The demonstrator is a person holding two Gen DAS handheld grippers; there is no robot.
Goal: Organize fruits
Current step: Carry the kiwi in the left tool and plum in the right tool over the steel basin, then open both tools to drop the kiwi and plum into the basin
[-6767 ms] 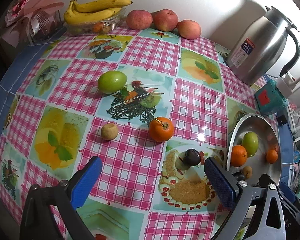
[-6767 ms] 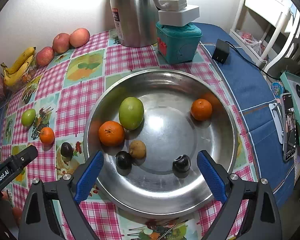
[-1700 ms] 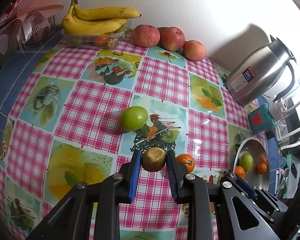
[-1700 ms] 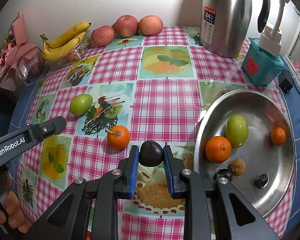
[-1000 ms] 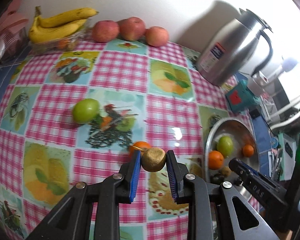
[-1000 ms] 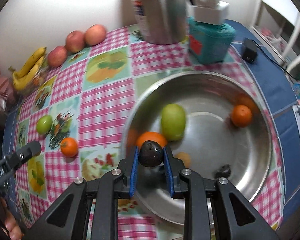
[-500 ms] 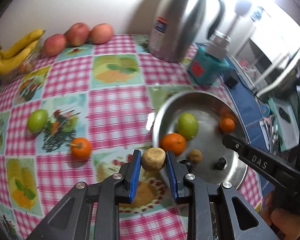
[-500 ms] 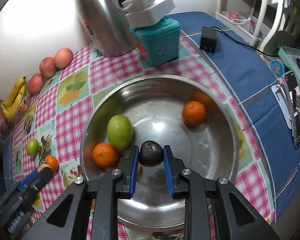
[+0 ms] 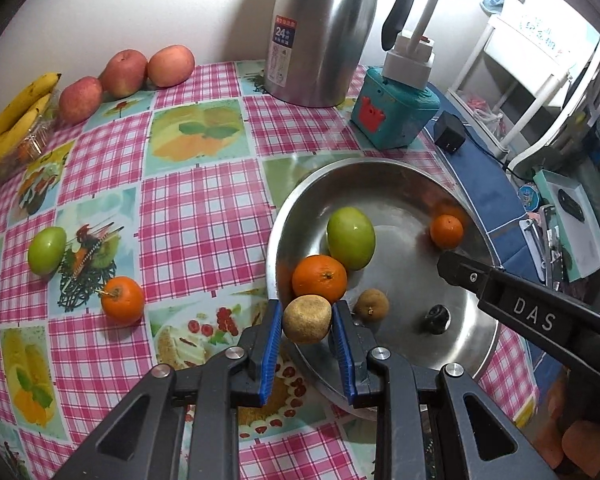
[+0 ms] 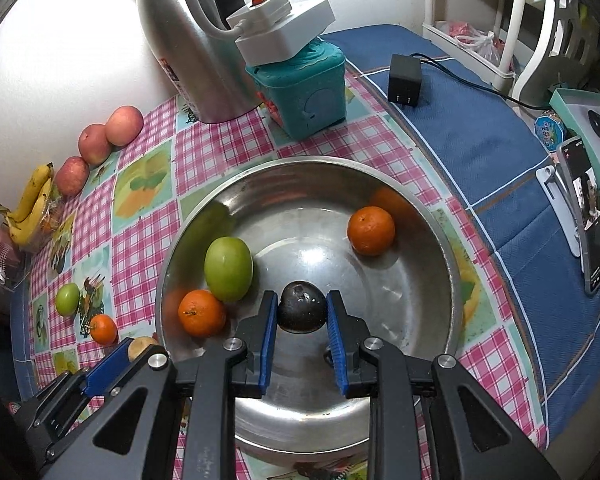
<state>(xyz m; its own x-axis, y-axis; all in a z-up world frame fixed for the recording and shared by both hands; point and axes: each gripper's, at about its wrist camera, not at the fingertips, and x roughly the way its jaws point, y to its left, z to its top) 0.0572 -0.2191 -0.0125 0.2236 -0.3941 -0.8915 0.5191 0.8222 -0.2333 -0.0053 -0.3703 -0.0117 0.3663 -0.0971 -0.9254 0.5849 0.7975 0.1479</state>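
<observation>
While the dark fruit (image 10: 302,307) hangs pinched in the right gripper (image 10: 302,312) above the middle of the steel bowl (image 10: 440,240), the brown fruit (image 9: 307,319), clamped in the left gripper (image 9: 306,322), sits only over the bowl's near-left rim; the right looks better placed to drop first.

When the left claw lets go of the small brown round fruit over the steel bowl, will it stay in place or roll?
The small brown round fruit in the left claw will probably roll: it is nearly spherical. The shiny steel bowl has sloping walls, so it would likely run toward the middle. The big orange beside it may stop it.
</observation>
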